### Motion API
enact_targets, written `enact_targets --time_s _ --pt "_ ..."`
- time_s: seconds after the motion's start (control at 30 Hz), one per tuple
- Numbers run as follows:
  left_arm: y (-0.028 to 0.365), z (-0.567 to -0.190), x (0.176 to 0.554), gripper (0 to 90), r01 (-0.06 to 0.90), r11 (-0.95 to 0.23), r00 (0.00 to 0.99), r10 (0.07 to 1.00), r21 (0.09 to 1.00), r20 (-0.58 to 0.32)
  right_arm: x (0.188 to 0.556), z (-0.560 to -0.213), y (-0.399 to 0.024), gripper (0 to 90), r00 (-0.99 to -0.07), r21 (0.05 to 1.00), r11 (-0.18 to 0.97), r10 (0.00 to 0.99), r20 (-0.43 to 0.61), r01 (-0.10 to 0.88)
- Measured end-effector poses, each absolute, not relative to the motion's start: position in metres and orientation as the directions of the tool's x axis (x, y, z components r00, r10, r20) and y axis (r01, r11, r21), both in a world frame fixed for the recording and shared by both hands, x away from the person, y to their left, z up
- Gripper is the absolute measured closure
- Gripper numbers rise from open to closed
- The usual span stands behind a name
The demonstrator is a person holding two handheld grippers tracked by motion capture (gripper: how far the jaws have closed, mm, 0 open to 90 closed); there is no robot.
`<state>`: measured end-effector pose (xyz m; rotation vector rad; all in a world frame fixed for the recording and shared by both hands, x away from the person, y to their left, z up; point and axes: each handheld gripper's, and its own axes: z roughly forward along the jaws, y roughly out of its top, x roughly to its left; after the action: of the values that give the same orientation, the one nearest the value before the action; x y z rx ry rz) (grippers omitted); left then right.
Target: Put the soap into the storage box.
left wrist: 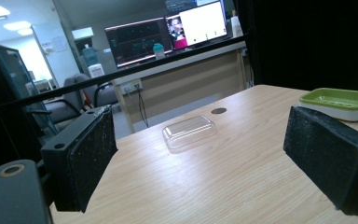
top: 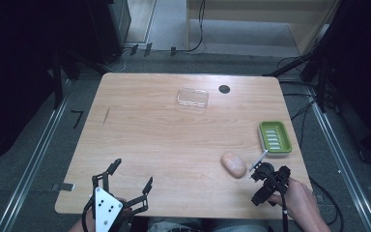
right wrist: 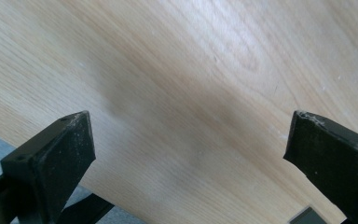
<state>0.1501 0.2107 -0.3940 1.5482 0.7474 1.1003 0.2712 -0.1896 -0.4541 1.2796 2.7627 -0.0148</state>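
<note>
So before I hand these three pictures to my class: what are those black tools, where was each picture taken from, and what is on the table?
No robot arm here: a person holds hand-held tongs in each hand. The high view looks down on a wooden table. The left tongs are near the front edge at the person's left; the right tongs are at the person's right, near the front right corner.

The other two pictures come from small cameras riding on the tongs, looking out between two black jaws. Both pairs stand open and hold nothing.

On the table lie a clear plastic lid toward the far side, a green soap dish near the right edge, and a beige soap bar just in front of the dish, beside the right tongs. The left gripper view also shows the lid and dish.
</note>
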Motion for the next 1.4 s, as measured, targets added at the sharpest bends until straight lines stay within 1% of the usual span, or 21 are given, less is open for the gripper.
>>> enact_targets --time_s 0.23,0.33,1.0,1.4 --pt "0.211 -0.394 0.15 9.9 -0.076 -0.256 0.382 0.885 0.964 0.266 0.28 -0.449 -0.179 1.1 -0.658 0.034 0.662 0.748 -0.087 0.749" --pt "0.211 -0.394 0.15 9.9 -0.077 -0.257 0.383 0.884 0.963 0.266 0.284 -0.446 -0.175 1.1 -0.666 0.051 0.672 0.74 -0.093 0.739" --pt "0.211 -0.394 0.15 9.9 -0.077 -0.258 0.385 0.883 0.963 0.268 0.306 -0.436 -0.154 1.1 -0.679 0.077 0.685 0.729 -0.087 0.725" --pt "0.211 -0.394 0.15 9.9 -0.077 -0.259 0.386 0.883 0.963 0.269 0.325 -0.437 -0.143 1.1 -0.673 0.084 0.674 0.738 -0.054 0.734"
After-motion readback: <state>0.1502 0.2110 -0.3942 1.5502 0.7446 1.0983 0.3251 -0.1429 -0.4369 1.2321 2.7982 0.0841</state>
